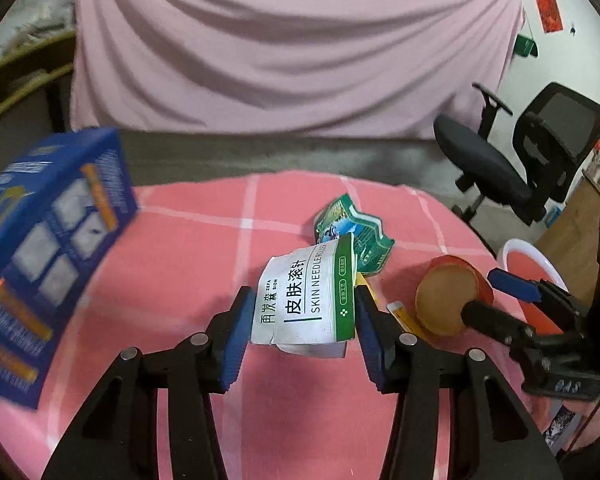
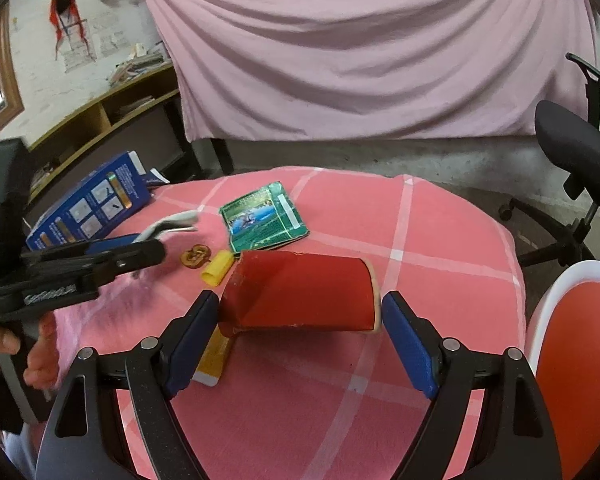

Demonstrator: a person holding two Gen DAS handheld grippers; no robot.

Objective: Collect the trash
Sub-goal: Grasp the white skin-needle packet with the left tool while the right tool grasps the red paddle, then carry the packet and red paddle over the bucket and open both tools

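In the left wrist view my left gripper (image 1: 302, 320) is shut on a white and green box printed "SKIN NEEDLE ROLLER" (image 1: 306, 300), held between the blue pads above the pink checked tablecloth (image 1: 188, 264). A crushed green carton (image 1: 354, 236) lies just beyond it. In the right wrist view my right gripper (image 2: 300, 320) has its blue pads on either side of a red paper cup (image 2: 304, 294) lying sideways; the pads look to touch its ends. The cup also shows in the left wrist view (image 1: 446, 300). A yellow cap (image 2: 218, 267) and a small brown scrap (image 2: 196, 256) lie nearby.
A blue box (image 1: 44, 248) stands at the table's left edge. A yellow-edged flat packet (image 2: 214, 362) lies under the right gripper's left finger. A white-rimmed red bin (image 2: 576, 356) stands right of the table. An office chair (image 1: 516, 160) and a pink curtain (image 1: 292, 44) are behind.
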